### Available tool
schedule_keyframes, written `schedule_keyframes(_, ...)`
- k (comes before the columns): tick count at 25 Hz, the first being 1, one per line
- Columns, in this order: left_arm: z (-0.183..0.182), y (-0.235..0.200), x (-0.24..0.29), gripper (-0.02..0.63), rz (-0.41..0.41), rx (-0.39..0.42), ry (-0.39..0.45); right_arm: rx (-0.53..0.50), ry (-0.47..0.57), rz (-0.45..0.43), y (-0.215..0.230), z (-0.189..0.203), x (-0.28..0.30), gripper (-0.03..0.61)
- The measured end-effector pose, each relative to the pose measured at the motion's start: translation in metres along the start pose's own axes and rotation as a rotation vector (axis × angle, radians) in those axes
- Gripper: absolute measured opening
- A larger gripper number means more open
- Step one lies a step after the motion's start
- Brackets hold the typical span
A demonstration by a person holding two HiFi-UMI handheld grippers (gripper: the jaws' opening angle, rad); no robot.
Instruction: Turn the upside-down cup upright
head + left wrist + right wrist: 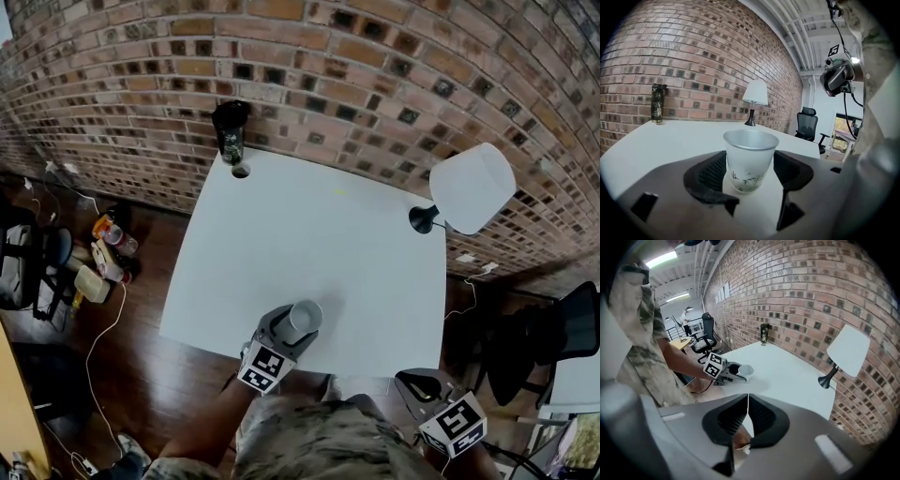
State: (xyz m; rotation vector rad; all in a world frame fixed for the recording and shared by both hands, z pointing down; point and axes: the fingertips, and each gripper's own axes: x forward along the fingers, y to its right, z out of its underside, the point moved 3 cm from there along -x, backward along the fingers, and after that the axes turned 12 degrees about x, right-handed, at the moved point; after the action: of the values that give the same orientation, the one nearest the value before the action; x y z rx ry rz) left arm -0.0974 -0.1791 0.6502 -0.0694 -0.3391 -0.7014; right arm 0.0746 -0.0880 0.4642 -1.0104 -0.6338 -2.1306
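Cup stands mouth-up with its base on the worktop, close to the near edge. Left tool is clamped on its sides. Risk: a pad dragging the flared rim on release could topple the cup or carry it over that edge. Right tool has its jaws together, empty, off the worktop. Lamp and dark tumbler are well apart; nothing obstructs.

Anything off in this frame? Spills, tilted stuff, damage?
Nothing stands out. The cup stands upright, mouth up, between the fingers of the left gripper, near the front edge of the table. No spill or damage shows. Bottle and lamp stand upright by the wall.
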Motion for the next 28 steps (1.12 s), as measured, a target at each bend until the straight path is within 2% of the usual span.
schedule_keyframes(5,0.004,0.001,-0.005,0.337,0.001,0.0,-0.015,0.006,0.008,-0.017,-0.009,0.014,0.001,0.009)
schedule_keyframes(9,0.003,0.008,-0.013,0.387,-0.025,0.039,-0.066,0.001,0.026,-0.046,-0.011,0.033,-0.011,0.015)
schedule_keyframes(12,-0.006,0.024,-0.037,0.391,-0.101,0.036,-0.109,-0.004,0.067,-0.076,-0.004,0.052,-0.032,0.018)
schedule_keyframes(15,-0.025,0.05,-0.069,0.391,-0.219,-0.029,-0.121,-0.02,0.119,-0.111,0.012,0.077,-0.056,0.026)
schedule_keyframes(18,-0.051,0.101,-0.103,0.389,-0.317,-0.118,-0.109,-0.041,0.158,-0.178,0.029,0.113,-0.079,0.034)
schedule_keyframes(21,-0.083,0.174,-0.138,0.357,-0.366,-0.162,-0.109,-0.075,0.184,-0.263,0.038,0.149,-0.101,0.037)
schedule_keyframes(24,-0.114,0.251,-0.164,0.334,-0.358,-0.205,-0.123,-0.111,0.186,-0.339,0.04,0.175,-0.115,0.041)
schedule_keyframes(28,-0.153,0.343,-0.178,0.325,-0.276,-0.195,-0.147,-0.14,0.198,-0.412,0.028,0.197,-0.139,0.044)
